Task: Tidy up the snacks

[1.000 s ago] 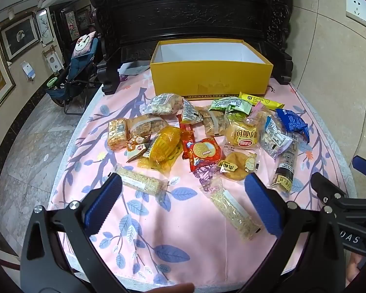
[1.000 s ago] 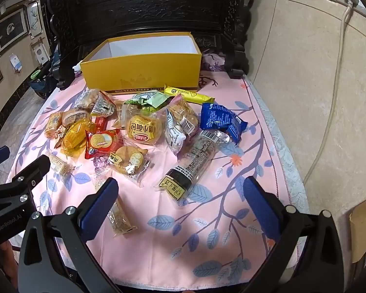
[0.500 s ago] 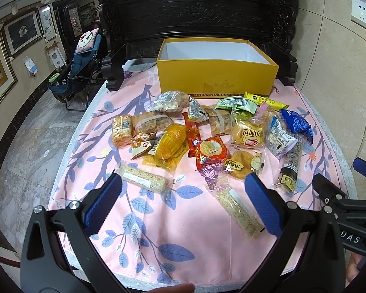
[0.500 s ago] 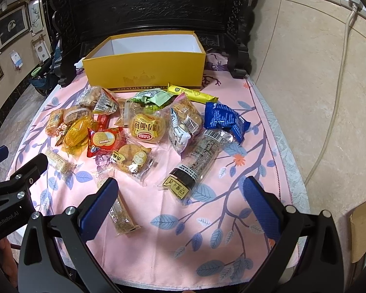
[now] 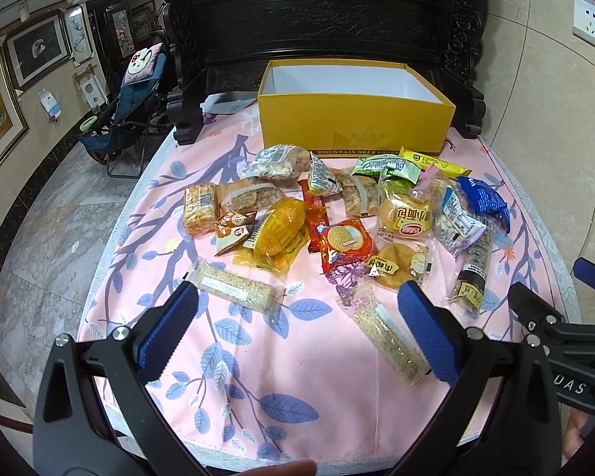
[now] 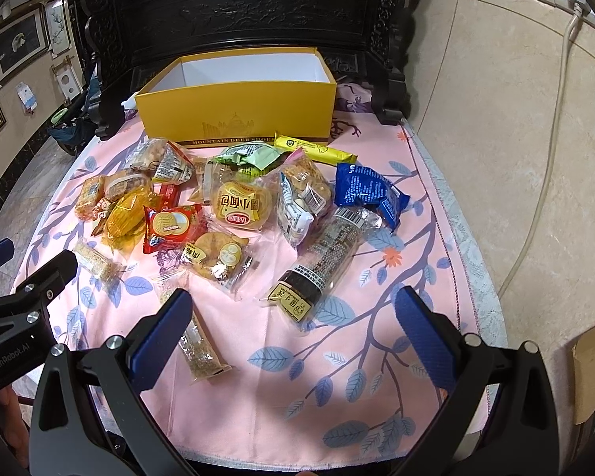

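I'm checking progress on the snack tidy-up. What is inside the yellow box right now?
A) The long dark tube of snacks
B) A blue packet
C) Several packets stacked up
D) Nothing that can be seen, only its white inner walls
D: the yellow box shows only bare white inner walls, while the snacks, such as the blue packet, lie on the pink cloth in front.

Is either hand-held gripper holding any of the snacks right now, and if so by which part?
Nothing is held. The left hand-held gripper and the right hand-held gripper are both open above the pink tablecloth, with no snack between their fingers.
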`<state>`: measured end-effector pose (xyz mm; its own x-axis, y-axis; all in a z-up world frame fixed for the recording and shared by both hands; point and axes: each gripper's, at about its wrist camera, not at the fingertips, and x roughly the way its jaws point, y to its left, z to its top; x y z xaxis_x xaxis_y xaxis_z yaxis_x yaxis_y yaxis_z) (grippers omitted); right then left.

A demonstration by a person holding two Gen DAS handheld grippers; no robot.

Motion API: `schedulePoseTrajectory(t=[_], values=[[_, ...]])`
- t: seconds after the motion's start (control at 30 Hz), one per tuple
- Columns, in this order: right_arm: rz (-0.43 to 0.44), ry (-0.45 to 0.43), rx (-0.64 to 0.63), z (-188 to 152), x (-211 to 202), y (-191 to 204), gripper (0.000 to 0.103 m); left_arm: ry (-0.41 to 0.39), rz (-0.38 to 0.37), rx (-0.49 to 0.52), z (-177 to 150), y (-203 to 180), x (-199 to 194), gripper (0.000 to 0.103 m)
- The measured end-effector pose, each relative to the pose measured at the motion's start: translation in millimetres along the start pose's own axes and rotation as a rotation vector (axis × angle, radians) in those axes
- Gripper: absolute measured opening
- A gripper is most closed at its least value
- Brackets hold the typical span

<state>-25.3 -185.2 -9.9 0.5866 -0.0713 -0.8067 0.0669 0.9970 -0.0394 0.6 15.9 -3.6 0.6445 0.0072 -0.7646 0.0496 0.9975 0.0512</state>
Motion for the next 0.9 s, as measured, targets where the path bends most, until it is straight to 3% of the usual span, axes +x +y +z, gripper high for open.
schedulePoseTrajectory(t=[0.9], values=[[0.023, 0.012, -0.020, -1.3, 3.8, 15.8, 0.102, 0.007, 0.006, -0.021, -4.7, 15.1, 1.3, 0.101]])
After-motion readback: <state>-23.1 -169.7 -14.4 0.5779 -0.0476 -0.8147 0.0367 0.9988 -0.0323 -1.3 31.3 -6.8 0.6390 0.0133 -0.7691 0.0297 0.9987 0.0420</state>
